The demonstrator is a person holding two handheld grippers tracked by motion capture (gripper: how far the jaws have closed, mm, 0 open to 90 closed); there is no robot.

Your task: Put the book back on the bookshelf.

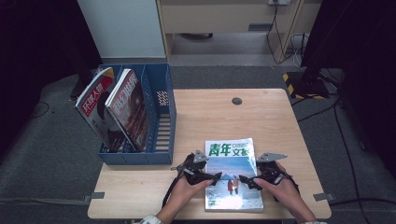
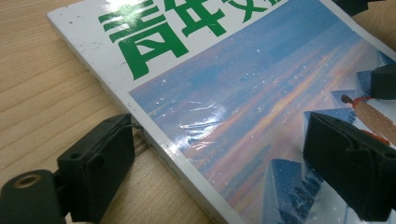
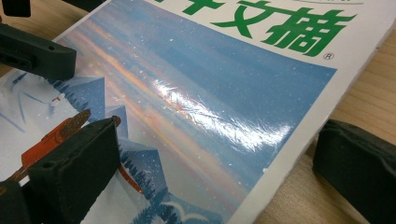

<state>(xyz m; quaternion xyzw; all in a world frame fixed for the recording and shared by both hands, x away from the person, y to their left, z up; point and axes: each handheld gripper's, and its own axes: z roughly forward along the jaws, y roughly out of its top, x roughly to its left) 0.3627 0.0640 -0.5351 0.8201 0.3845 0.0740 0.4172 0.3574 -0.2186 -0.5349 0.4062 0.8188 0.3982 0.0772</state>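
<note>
With both claws straddling opposite edges of the magazine (image 1: pixel 232 175), this lift could go wrong fast. The left claw (image 1: pixel 201 173) is spread: in the left gripper view one jaw rests on the wood outside the spine edge and the other hangs over the glossy cover (image 2: pixel 243 102), nothing pinched yet. If that outer jaw doesn't get under the edge, I'd expect it to skid along the table and shove the magazine sideways instead of gripping it.

Across to the right claw (image 1: pixel 252 179), same story mirrored: released, one jaw over the cover (image 3: pixel 201 88), the other on the wood just beyond the far edge. That cover is slick and shiny, so a shallow bite may slip, and a thin floppy magazine held at two edges could sag or buckle in the middle. Uneven closing, one side first, would likely twist it.

Left of the claws sits a blue rack (image 1: pixel 161 116) holding two magazines, leaning. Under everything is a pale wooden table (image 1: pixel 275 121), flat and bare ahead of the claws, with a round cable hole (image 1: pixel 237 101). Beyond it, grey carpet (image 1: pixel 56 154), cables, and dark drapes at the sides.
</note>
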